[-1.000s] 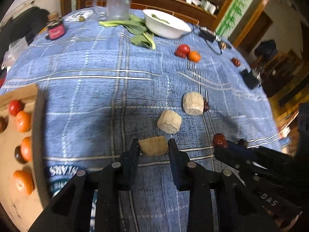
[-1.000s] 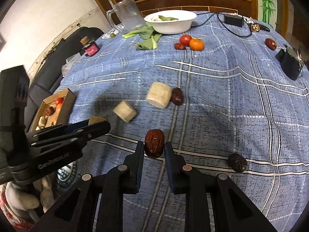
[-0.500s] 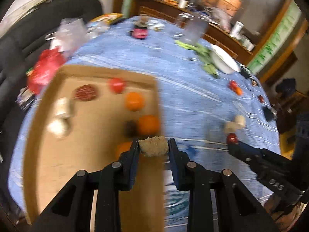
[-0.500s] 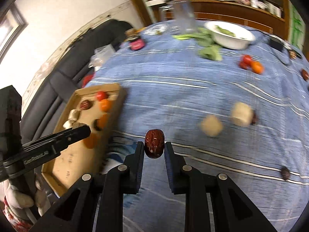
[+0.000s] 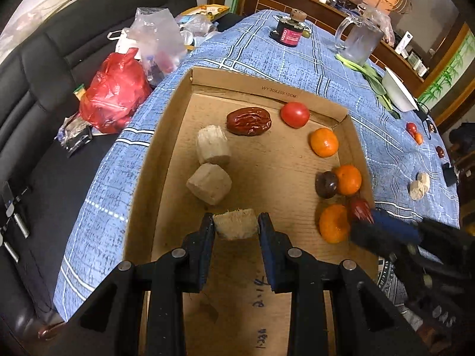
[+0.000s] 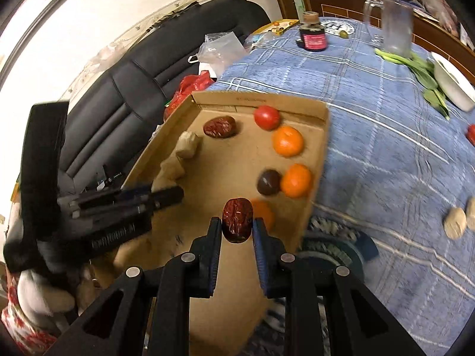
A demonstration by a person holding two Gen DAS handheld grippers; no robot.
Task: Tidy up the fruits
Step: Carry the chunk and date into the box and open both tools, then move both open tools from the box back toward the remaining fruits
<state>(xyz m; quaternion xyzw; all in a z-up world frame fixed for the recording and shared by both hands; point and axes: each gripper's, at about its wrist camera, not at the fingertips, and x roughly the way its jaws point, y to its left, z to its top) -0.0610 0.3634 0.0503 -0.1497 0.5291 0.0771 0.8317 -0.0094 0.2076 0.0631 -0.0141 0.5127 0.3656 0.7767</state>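
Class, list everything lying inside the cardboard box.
Inside the box: a red date, a tomato, three oranges, a dark fruit and two pale chunks. The grippers hide its near floor.

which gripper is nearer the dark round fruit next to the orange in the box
Right. The right gripper, holding a red date, sits just short of the dark round fruit. The left gripper is across the box by the pale chunks.

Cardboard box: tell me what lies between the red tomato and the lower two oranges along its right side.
One more orange sits between the tomato and the orange beside the dark round fruit; the lowest orange follows. Both wrist views show this inside the cardboard box.
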